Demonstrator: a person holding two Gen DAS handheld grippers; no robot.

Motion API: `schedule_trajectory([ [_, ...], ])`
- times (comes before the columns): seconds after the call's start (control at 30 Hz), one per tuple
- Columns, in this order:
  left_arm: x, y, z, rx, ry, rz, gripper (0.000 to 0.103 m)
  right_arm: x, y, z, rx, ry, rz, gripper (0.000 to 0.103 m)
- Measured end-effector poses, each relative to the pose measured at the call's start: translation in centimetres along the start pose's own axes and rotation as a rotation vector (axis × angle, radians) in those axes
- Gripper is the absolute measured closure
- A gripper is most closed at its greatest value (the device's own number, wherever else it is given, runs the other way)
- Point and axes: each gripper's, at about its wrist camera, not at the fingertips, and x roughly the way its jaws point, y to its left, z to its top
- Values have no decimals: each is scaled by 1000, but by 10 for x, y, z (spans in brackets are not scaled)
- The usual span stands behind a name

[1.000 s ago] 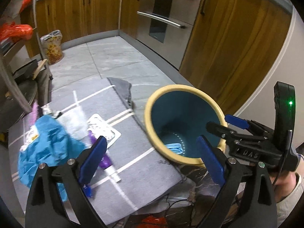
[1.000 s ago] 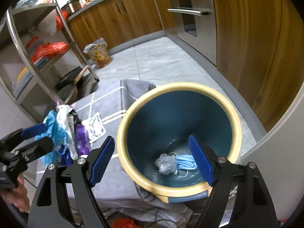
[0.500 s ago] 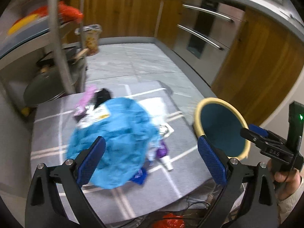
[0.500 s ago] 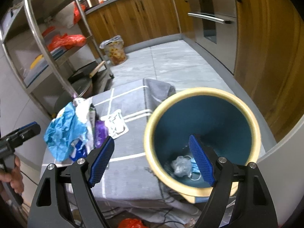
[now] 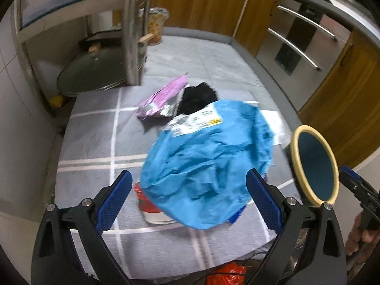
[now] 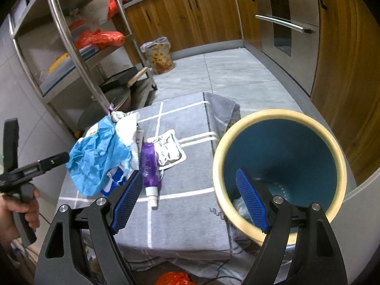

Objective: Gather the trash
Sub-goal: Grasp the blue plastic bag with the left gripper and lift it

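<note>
Crumpled blue wrapper (image 5: 209, 163) heaped mid-worktop (image 5: 95, 147), straight ahead of left gripper (image 5: 187, 199), fingers (image 5: 114, 199) spread and empty (right gripper (image 6: 190, 199) likewise released, farther off). Long axis roughly crosswise to the fingers. Bin (image 5: 313, 166) just right of the heap; bare cloth to its left.

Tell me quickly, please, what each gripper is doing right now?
Left gripper: open, empty, aimed at the crumpled blue plastic bag.
Right gripper: open, empty, beside the blue yellow-rimmed bin.
</note>
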Motion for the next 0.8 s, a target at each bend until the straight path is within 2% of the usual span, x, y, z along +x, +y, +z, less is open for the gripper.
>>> schedule_trajectory([
  [0.2,17,9,0,15,38,-9,10,3,1,-1,1,9,4,22],
  [0.3,29,8,-1,35,69,-24,17,3,2,-2,1,9,5,22],
  [0.4,37,9,-3,41,87,-21,29,3,1,-2,4,10,4,22],
  [0.43,37,9,-3,40,85,-19,36,3,1,-2,8,10,3,22],
  [0.47,37,10,-3,41,87,-19,49,3,1,-2,11,9,2,22],
  [0.5,36,10,-3,41,93,-24,52,3,1,-2,15,8,3,22],
  [0.53,35,10,-3,40,90,-22,65,3,0,-2,17,8,4,22],
  [0.57,34,11,-3,38,91,-16,71,3,0,-2,19,8,5,22],
  [0.8,22,22,-1,-8,77,-77,84,6,3,-3,13,14,11,22],
])
